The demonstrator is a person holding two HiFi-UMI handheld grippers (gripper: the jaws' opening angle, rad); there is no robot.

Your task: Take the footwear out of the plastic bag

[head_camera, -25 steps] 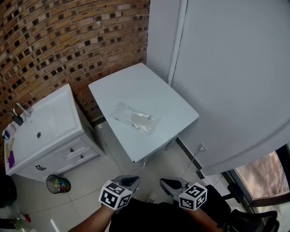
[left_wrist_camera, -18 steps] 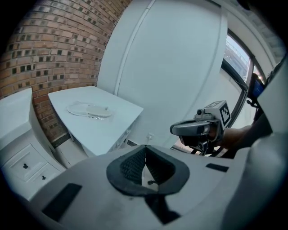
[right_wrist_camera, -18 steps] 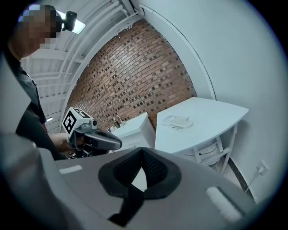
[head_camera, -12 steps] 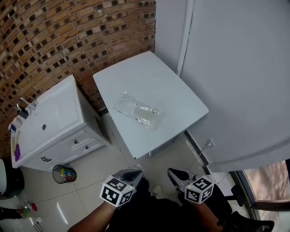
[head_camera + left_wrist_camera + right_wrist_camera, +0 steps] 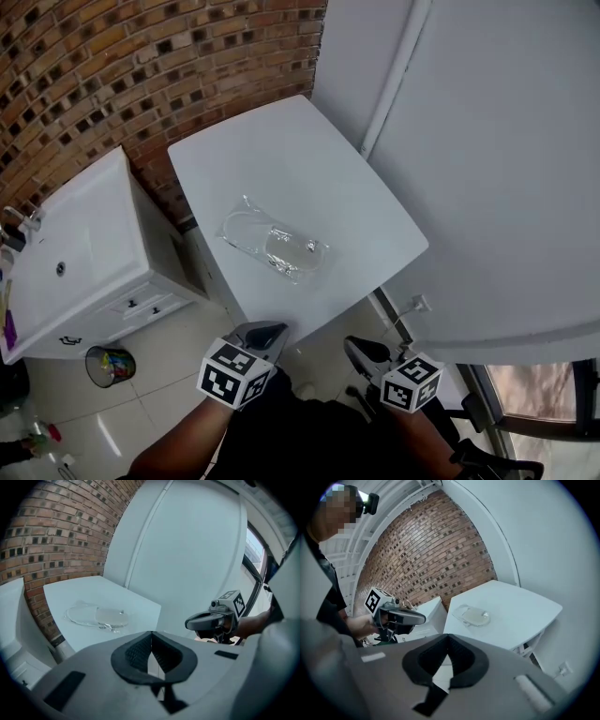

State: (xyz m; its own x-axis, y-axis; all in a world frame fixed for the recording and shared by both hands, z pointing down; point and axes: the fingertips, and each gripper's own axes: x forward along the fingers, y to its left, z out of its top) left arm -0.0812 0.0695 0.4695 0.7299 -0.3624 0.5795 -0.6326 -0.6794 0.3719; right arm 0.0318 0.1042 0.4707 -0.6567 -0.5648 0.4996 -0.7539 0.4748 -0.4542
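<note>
Plastic bag (image 5: 246,231) lies flat mid white table (image 5: 309,155), well apart from both grippers. Left gripper (image 5: 261,335) & right gripper (image 5: 362,351) hang off the near edge, fingers (image 5: 137,652) pressed together, nothing between. Bag's clear, crinkly; pale footwear (image 5: 291,249) inside, details too small.

Two grippers (image 5: 261,334) (image 5: 359,348), one plastic bag (image 5: 272,246), one table (image 5: 309,169), one washstand (image 5: 89,239), one bin (image 5: 105,364).

Brick wall (image 5: 141,75) meets plain white wall (image 5: 506,141) behind a white table (image 5: 309,159); a white sink cabinet (image 5: 84,262) and waste bin (image 5: 108,364) stand on glossy floor tiles (image 5: 164,398).
</note>
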